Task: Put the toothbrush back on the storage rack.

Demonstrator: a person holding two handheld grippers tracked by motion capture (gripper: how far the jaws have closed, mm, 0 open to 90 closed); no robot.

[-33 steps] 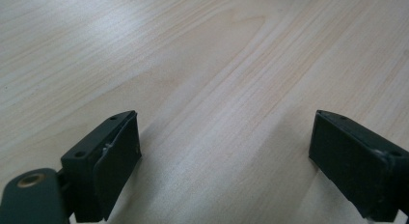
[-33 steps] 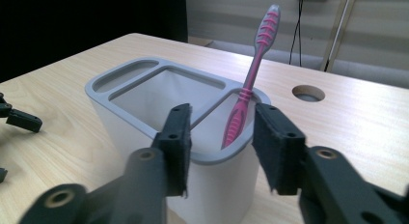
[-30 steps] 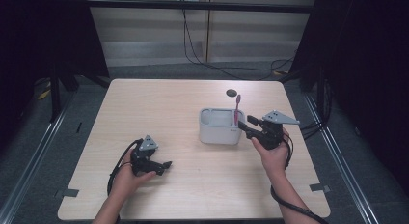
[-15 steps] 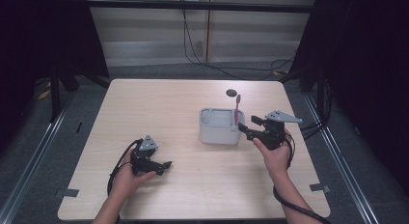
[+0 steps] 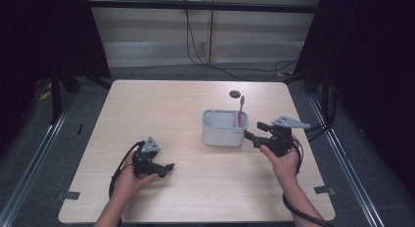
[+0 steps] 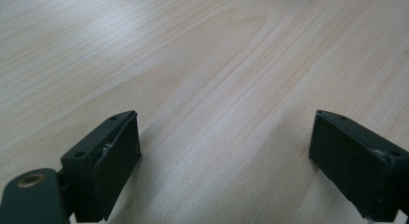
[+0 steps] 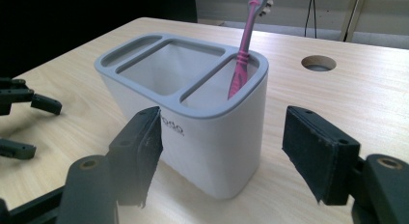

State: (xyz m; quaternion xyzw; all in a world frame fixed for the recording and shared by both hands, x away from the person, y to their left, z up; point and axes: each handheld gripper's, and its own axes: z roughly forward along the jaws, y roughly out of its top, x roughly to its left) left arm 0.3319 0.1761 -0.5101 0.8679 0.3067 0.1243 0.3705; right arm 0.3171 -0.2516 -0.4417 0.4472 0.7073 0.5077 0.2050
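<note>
high view: pale wood table, grey floor, dark curtains around.

High overhead view, two close tool views

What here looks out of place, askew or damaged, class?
Nothing stands out. The holder stands upright on the table, the pink toothbrush leaning in its end compartment. Both claws, left and right, are open and empty.

Pink toothbrush, grey-rimmed white holder, pale woodgrain table.
</note>
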